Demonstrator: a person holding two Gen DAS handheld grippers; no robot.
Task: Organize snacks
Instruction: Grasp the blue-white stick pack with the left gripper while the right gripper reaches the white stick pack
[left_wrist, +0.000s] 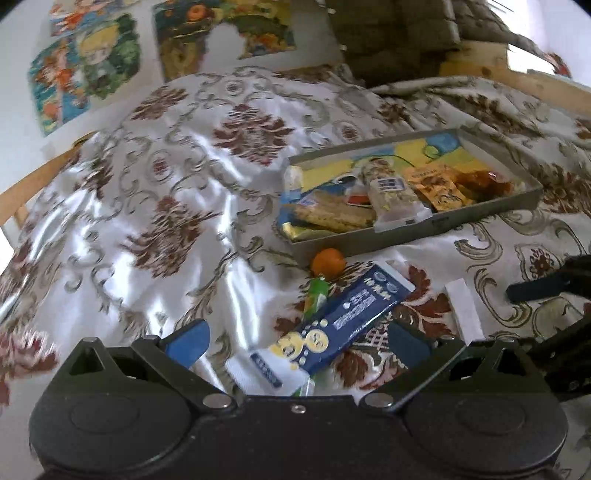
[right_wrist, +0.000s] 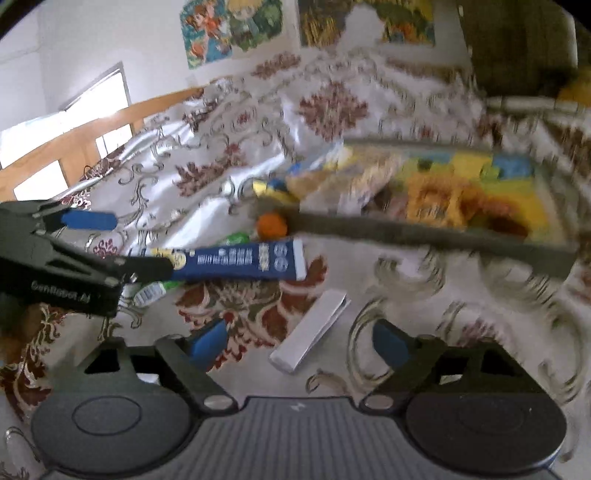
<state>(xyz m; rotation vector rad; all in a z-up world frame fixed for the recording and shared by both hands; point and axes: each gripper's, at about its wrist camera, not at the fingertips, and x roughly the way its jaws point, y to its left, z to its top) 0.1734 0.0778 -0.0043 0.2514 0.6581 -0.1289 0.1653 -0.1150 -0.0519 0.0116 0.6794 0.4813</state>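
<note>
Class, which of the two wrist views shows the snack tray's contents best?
The left wrist view: the snack tray is sharp there, so its separate packets can be told apart. In the right wrist view the snack tray is motion-blurred, showing only its dark rim and yellow-orange smears.

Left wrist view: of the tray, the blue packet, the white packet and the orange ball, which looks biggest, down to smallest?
1. Tray
2. Blue packet, though it lies nearer the camera
3. White packet
4. Orange ball

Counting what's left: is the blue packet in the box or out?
Out: the blue packet lies on the cloth beside the box.
</note>
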